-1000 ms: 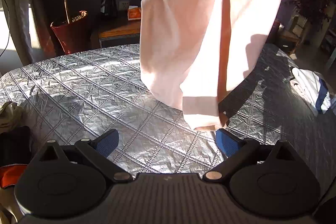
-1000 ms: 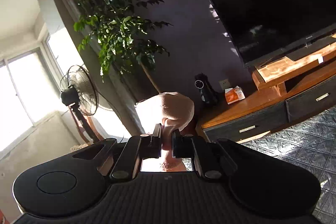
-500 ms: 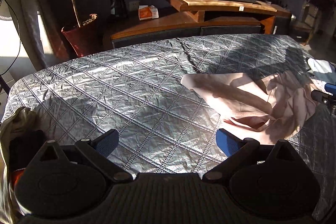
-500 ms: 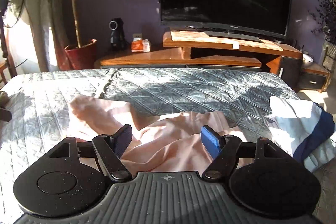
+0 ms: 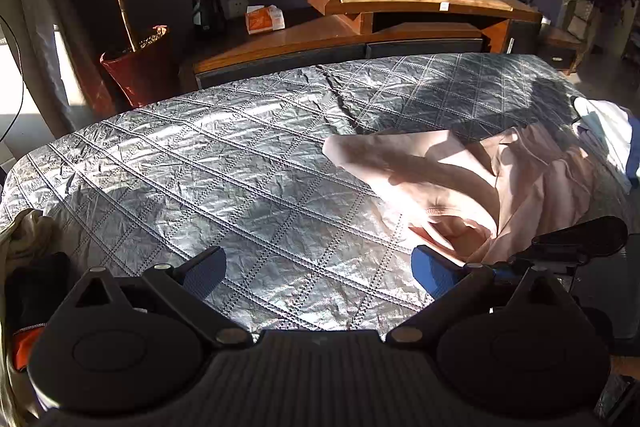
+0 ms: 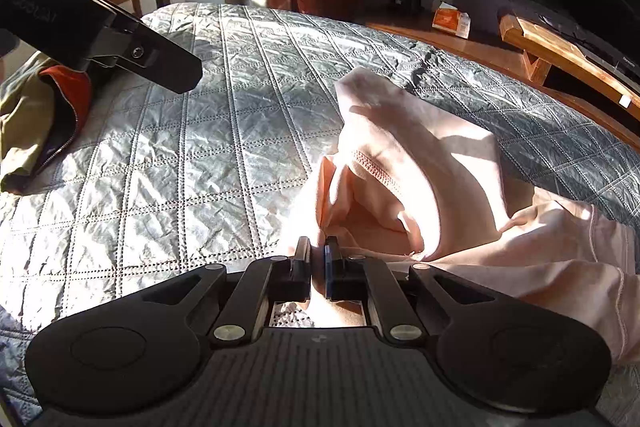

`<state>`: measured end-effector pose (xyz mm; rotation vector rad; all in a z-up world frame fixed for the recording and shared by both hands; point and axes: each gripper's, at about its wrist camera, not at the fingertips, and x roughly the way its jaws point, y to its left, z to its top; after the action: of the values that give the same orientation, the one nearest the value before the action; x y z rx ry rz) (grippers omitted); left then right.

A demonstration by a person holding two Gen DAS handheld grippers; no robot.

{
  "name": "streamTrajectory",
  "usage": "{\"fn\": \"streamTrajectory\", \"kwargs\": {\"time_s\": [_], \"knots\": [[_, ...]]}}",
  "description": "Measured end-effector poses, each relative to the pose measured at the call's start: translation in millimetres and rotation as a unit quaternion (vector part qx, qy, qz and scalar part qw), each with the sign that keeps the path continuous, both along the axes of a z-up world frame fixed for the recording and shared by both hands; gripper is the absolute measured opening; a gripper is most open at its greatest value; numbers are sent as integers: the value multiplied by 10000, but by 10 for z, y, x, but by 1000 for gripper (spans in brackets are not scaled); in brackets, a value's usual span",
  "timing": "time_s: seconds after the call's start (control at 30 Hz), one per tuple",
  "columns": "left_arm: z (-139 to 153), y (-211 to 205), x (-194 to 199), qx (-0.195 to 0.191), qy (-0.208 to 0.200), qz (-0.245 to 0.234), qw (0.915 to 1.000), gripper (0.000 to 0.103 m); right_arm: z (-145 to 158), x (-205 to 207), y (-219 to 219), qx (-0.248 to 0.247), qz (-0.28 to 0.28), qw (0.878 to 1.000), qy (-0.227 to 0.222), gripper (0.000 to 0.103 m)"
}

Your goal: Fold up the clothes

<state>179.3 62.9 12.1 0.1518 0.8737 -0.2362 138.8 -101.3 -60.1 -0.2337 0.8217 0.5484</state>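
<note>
A pale pink garment (image 5: 472,183) lies crumpled on the right side of the silver quilted bed cover (image 5: 224,167). My left gripper (image 5: 320,273) is open and empty, low over the cover, with the garment's near edge just beyond its right finger. My right gripper (image 6: 318,259) is shut on the pink garment (image 6: 404,171), pinching its near edge low over the cover. The right gripper's body (image 5: 576,239) shows at the right edge of the left wrist view.
A white and blue garment (image 5: 612,139) lies at the bed's right edge. An olive, black and orange jacket (image 6: 36,123) lies at the left edge. Beyond the bed stand a wooden TV stand (image 5: 400,15), a TV and a potted plant (image 5: 136,67).
The pink garment, held up a second ago, was dropped onto the bed. My right gripper opened, moved to the garment's near edge and has shut on it. My left gripper stayed open.
</note>
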Motion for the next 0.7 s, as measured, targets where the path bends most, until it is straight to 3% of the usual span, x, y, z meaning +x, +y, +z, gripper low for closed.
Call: {"fn": "streamTrajectory", "kwargs": {"time_s": [0.07, 0.13, 0.17, 0.27, 0.37, 0.43, 0.5, 0.53, 0.67, 0.7], "knots": [[2, 5, 10, 8, -13, 56, 10000, 99, 61, -175, 163, 204, 604, 9980, -36, 8], [3, 24, 18, 3, -20, 108, 9999, 99, 88, -252, 248, 391, 885, 9952, 164, 23], [4, 39, 22, 9, -24, 137, 9999, 99, 111, -272, 235, 557, 911, 9939, 281, 35], [-3, 72, 30, 52, -23, 198, 9998, 99, 280, -323, -136, 1244, 408, 9912, 194, 42], [-11, 76, 35, 89, -15, 221, 9997, 99, 296, -155, -767, 1376, -896, 9864, 93, 79], [-12, 62, 27, 96, -17, 193, 9998, 99, 242, 13, -1262, 1296, -1932, 9725, 136, 73], [-22, 25, 21, 141, -13, 143, 9998, 99, 188, 180, -1757, 1202, -2947, 9478, 177, 70], [-31, -1, 19, 173, -6, 119, 9998, 99, 143, 261, -1902, 1120, -3171, 9413, 277, 70], [-69, -79, 25, 264, 24, 48, 9996, 99, -77, 386, -2024, 1160, -3083, 9406, 819, 67], [-78, -95, 27, 281, 30, 33, 9996, 99, -121, 389, -2021, 1184, -3046, 9406, 918, 53]]}}
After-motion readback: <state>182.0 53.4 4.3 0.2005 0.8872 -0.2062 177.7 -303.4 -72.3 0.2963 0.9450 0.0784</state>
